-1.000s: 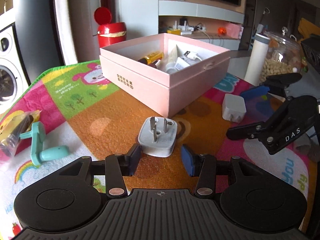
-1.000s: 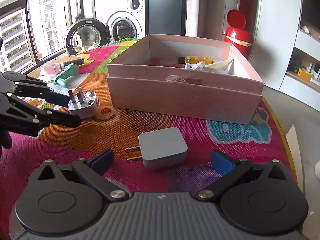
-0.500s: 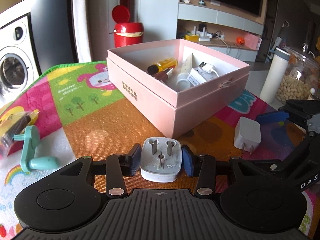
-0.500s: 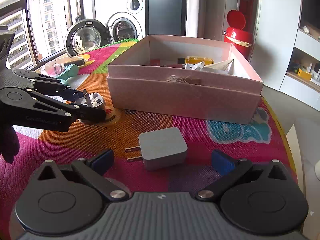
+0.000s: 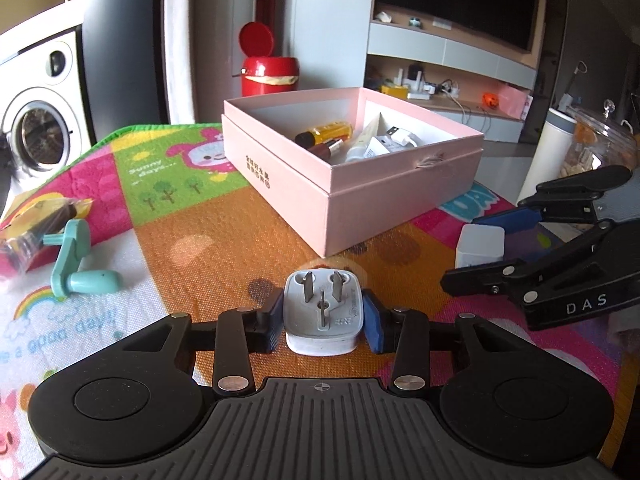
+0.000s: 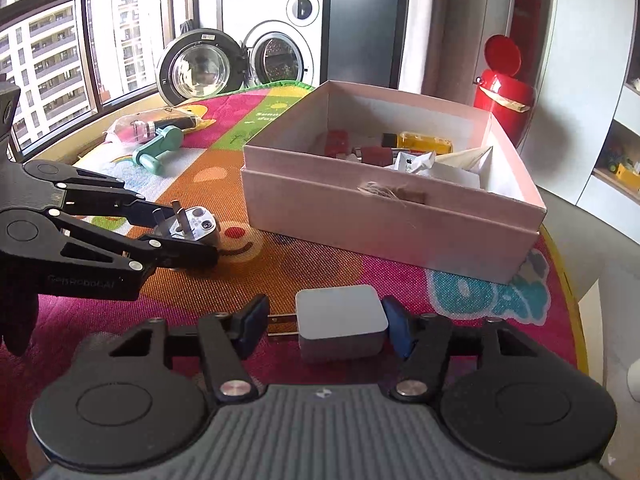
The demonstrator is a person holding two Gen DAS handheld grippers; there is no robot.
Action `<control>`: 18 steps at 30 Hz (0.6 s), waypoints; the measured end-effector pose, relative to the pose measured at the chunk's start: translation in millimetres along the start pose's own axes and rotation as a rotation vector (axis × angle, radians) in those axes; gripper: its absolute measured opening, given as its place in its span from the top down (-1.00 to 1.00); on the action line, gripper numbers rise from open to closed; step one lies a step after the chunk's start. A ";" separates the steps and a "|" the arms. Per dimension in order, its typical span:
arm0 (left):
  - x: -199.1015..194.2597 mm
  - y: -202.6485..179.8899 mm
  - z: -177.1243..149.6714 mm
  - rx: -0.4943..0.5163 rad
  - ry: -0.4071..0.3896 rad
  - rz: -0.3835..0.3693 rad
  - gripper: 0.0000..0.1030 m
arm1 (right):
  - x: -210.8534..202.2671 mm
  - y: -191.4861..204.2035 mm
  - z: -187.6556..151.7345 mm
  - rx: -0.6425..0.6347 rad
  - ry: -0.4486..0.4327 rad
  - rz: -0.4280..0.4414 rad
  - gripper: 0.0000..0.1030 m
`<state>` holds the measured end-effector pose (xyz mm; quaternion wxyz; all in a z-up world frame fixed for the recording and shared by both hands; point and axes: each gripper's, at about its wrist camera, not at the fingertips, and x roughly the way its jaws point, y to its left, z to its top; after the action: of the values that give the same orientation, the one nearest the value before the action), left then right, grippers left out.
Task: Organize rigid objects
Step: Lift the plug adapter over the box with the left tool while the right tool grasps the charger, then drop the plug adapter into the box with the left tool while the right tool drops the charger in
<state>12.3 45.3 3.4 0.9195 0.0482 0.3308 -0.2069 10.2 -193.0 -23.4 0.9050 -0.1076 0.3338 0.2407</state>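
The mat [image 5: 208,240] is loud: orange weave ahead of the grippers, then green, pink and white cartoon patches. Box [image 5: 400,200] ahead is pale pink, white inside. White three-pin plug [image 5: 322,316], greyish-white charger [image 6: 340,320], blue pads [image 6: 394,330], teal handle [image 5: 76,264], red bin [image 5: 269,76], maybe with a yellowish liner.

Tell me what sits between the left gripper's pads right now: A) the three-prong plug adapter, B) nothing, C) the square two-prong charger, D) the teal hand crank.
A: the three-prong plug adapter sits prongs-up between the closing left gripper's blue pads.
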 end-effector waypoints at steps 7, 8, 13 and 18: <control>-51.7 -25.4 24.5 0.012 -0.085 -0.077 0.14 | -88.1 -10.4 28.7 -0.087 -0.223 -0.065 -0.19; -58.1 -26.1 37.7 0.001 -0.120 -0.074 0.14 | -98.4 -15.2 38.3 -0.076 -0.263 -0.077 -0.19; -52.5 -23.0 110.1 -0.045 -0.243 0.008 0.14 | -114.6 -51.0 111.6 -0.009 -0.367 -0.092 -0.19; 7.4 -18.3 152.2 -0.082 -0.216 0.063 0.14 | -68.4 -86.5 164.5 0.099 -0.277 -0.076 -0.19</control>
<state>99.4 -8.2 117.8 0.9571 -0.0018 0.2362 -0.1679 99.8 -233.9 148.4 0.9551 -0.0410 0.2130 0.2019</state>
